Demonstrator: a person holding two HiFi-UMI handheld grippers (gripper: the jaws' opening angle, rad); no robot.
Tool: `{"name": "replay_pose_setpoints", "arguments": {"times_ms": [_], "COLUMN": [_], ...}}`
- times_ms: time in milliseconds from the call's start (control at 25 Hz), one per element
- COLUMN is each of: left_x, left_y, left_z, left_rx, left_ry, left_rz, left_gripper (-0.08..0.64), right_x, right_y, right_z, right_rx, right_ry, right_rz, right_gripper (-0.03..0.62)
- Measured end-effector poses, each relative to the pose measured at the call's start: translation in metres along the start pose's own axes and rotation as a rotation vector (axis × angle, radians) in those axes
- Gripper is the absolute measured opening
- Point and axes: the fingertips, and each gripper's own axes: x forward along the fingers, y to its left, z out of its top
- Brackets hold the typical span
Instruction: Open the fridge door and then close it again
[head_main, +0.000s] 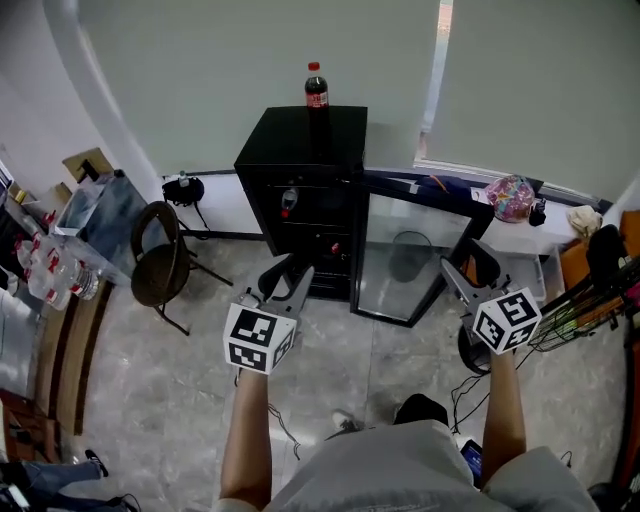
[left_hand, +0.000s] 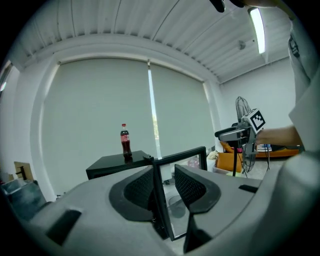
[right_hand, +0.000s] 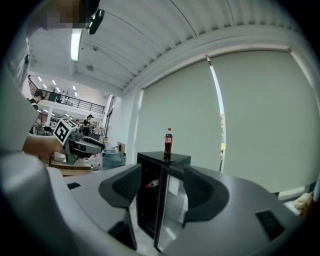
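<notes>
Grey blinds are seen beyond; the black-framed glass fridge door is swung open rightward, nearer the right gripper than the left gripper; all jaws are parted, empty.

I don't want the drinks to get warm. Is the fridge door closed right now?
No, the glass fridge door stands swung wide open beside the black fridge, and the shelves inside are showing.
</notes>
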Motion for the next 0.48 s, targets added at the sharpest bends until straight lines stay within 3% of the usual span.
{"name": "replay_pose_setpoints", "arguments": {"times_ms": [480], "left_x": [0.073], "left_y": [-0.054], "left_z": [-0.007], "left_rx": [0.053], "left_ry": [0.055], "left_rz": [-0.210], "left_gripper": [0.114], "right_x": [-0.028], "right_y": [-0.067], "right_z": [-0.081], "right_rx": [0.118], "right_ry": [0.136], "right_rz": [-0.163], "right_gripper": [0.278]}}
